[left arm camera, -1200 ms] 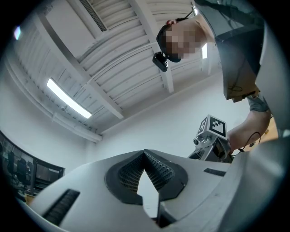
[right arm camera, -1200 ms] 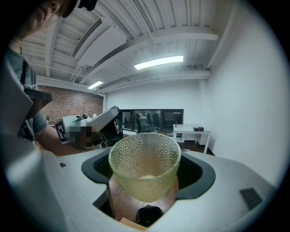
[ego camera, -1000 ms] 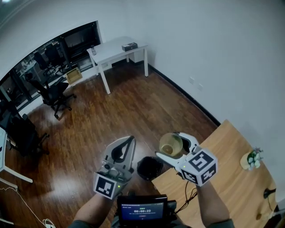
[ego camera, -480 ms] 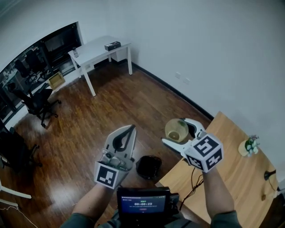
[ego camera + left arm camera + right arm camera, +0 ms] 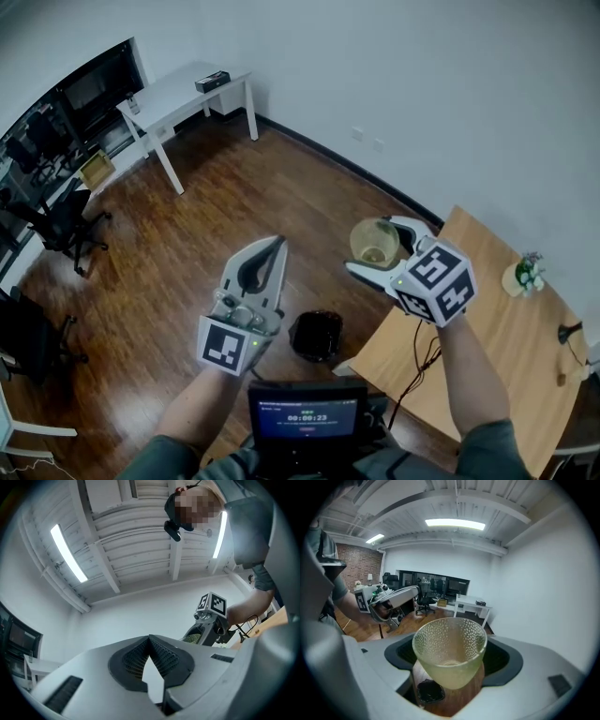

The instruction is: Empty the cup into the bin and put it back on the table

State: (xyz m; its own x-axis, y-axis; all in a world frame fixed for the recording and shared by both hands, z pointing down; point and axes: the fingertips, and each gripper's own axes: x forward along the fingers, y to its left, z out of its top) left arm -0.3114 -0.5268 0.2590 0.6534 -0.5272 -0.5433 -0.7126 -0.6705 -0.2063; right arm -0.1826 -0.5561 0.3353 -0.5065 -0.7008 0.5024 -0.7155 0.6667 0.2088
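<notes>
Holding the cup: right gripper, jaws wide, one on each side of the cup's wall, clamped on it. Cup is dimpled, pale yellow, see-through, mouth up and slightly tipped toward the gripper's camera. Inside reads empty; only the base ring shows through the glass. It hangs in the air over the floor, just off the edge of the table, not touching it.

Bin: black, round, on the floor at the table's corner. In the head view it sits below-left of the cup, well apart from it. Interior is dark, can't tell what's in it. In the right gripper view it shows just below the cup's base in frame.

Left gripper: clenched, tips meeting, nothing between them. It sits beside the right one, left of the bin, angled upward. Its view looks at the ceiling.

Counts:
- 1 cup, 1 bin, 2 grippers.
- 1 wooden table with 1 small plant pot at its wall-side edge.
- 1 white desk by the far wall with 1 dark box on top.
- At least 2 dark chairs left of the desk.
- 1 screen low between the forearms.
</notes>
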